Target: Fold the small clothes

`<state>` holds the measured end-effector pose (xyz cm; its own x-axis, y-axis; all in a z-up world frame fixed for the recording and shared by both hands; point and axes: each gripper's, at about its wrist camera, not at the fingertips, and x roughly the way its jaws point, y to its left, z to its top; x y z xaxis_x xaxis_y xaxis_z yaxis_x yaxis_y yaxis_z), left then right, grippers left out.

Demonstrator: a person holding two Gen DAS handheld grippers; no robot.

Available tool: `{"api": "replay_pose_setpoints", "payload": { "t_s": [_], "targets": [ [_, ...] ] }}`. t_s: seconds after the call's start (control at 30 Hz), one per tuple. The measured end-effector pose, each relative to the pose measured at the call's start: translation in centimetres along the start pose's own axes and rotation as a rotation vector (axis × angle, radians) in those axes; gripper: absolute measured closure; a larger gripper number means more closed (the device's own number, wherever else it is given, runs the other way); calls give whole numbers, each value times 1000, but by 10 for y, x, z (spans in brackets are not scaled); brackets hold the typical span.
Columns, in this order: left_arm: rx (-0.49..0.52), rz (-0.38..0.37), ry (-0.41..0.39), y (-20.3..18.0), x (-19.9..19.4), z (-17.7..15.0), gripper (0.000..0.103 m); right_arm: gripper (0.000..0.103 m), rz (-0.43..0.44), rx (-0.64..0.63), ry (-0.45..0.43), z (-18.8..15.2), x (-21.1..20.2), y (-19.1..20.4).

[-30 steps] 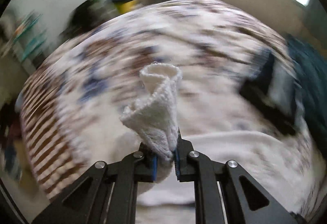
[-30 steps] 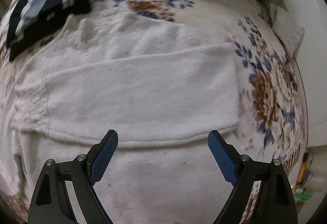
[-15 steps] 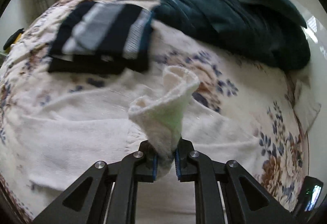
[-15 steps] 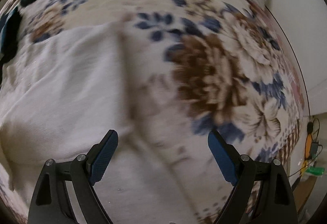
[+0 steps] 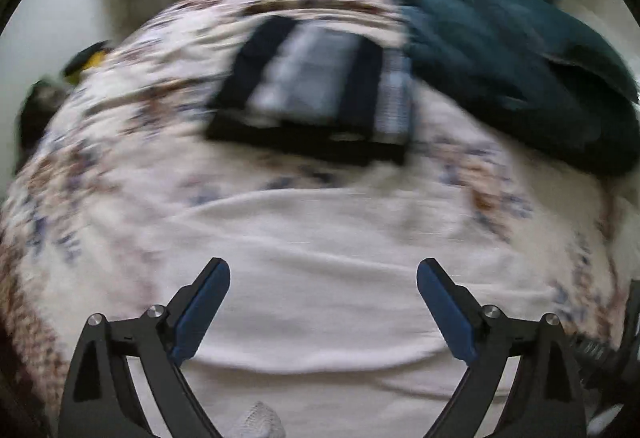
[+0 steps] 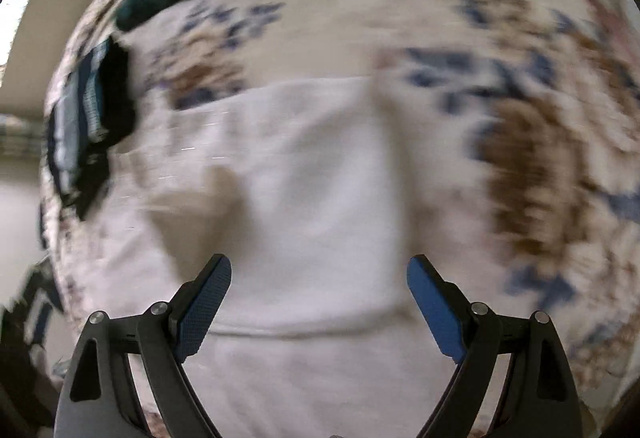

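Observation:
A white fleece garment (image 5: 320,258) lies partly folded on the floral bedspread (image 5: 120,158); it also shows in the right wrist view (image 6: 312,178). My left gripper (image 5: 323,270) is open and empty just above the garment. My right gripper (image 6: 319,266) is open and empty above a folded part of it. Both views are blurred by motion.
A folded dark blue and grey striped garment (image 5: 320,98) lies beyond the white one; it also shows in the right wrist view (image 6: 88,118). A dark teal blanket (image 5: 520,58) is heaped at the far right. The bedspread (image 6: 520,158) spreads to the right.
My left gripper has let go of the white sleeve end and opened wide. Both grippers have swung to new angles over the garment.

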<state>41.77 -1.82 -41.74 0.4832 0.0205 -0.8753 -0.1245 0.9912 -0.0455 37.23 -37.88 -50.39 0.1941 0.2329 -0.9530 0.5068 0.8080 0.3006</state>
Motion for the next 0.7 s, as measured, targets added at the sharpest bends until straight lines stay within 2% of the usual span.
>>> {"api": "replay_pose_setpoints", "payload": {
  "t_s": [0.1, 0.2, 0.23, 0.27, 0.33, 0.4, 0.53, 0.7],
  "targets": [
    [-38, 120, 39, 46, 10, -5, 7, 11, 22, -29, 15, 15, 30, 31],
    [-56, 202, 75, 79, 19, -15, 7, 12, 51, 39, 106, 28, 71, 48],
    [-62, 224, 82, 87, 22, -18, 7, 16, 40, 58, 134, 28, 83, 47],
    [-65, 238, 86, 93, 23, -20, 7, 25, 26, 75, 138, 28, 90, 48],
    [-65, 263, 93, 100, 27, -26, 7, 75, -22, 49, 105, 26, 89, 56],
    [-71, 291, 102, 106, 32, -29, 7, 91, -53, 6, 73, 21, 80, 64],
    [-103, 301, 104, 117, 37, -27, 7, 93, -12, 6, 18, 12, 52, 54],
    [-122, 282, 94, 117, 47, -15, 7, 93, -95, 23, -44, 13, 19, 13]
  ]
}}
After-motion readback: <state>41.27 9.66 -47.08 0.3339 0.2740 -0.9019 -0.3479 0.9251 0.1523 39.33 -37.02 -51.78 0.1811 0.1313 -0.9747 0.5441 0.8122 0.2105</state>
